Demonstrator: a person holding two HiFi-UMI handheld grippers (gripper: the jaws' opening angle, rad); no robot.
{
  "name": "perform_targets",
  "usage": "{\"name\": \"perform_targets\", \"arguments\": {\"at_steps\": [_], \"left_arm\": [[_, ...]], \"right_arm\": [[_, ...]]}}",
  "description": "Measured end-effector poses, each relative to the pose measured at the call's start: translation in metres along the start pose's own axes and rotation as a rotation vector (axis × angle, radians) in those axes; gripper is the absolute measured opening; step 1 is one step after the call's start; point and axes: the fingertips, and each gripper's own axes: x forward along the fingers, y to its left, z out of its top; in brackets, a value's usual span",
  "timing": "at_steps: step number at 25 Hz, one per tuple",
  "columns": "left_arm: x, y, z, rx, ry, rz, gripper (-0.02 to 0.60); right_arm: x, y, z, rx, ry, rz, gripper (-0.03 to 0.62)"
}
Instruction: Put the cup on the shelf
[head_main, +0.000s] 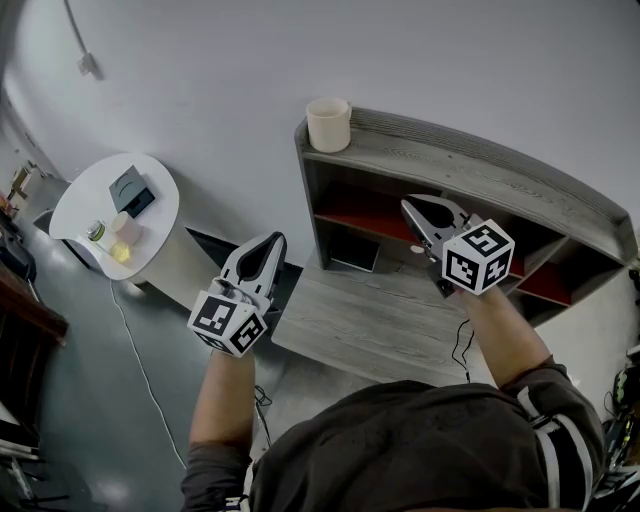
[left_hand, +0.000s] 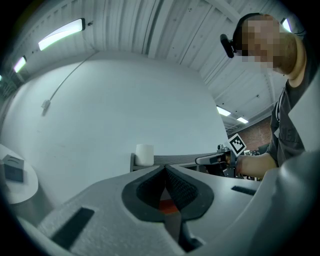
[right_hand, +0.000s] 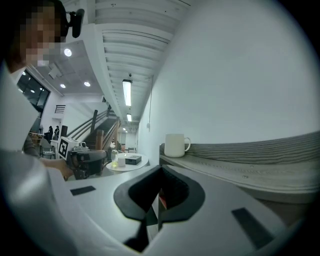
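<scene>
1. The left gripper (head_main: 270, 243) was held out on a bare forearm (head_main: 222, 395). Its tips pointed forward toward the shelf (head_main: 470, 160), and its jaws were pressed together with nothing between them.
2. The right gripper (head_main: 410, 206) was raised on a bent arm in a dark striped sleeve (head_main: 560, 400), with its tips aimed at the shelf's open front. Its jaws were also closed tight and empty.
3. The cup (head_main: 328, 124) stood upright at the left end of the shelf's top board, well ahead of both pairs of jaws and touching neither. It lay beyond and just left of the left jaws' tips, and beyond and a little right of the right jaws' tips.
4. From above, the cup's handle could not be seen. It showed only from the right gripper's side, sticking out to the right.
5. From above, both hands were mostly hidden under the marker cubes (head_main: 478, 256).
6. Ahead of the right jaws, the shelf's lower bays lay in shadow. Red inner panels showed there, but a dark thing in the lower-left bay could not be made out.
7. A low table (head_main: 370, 320) lay beneath the right jaws, its near edge hidden by the person's shoulders.
8. Far to the left of the left jaws stood a round table (head_main: 80, 215) with a dark box (head_main: 131, 190) on it. The few other items on it were too small to tell.
</scene>
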Motion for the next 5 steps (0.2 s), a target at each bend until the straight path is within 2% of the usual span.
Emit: {"name": "perform_targets", "arguments": {"at_steps": [5], "left_arm": [[-0.0008,0.0003,-0.0006,0.0,0.004,-0.003,0.0]], "right_arm": [[-0.0004,0.0002,-0.0014,0.002,0.007,-0.005,-0.011]]}}
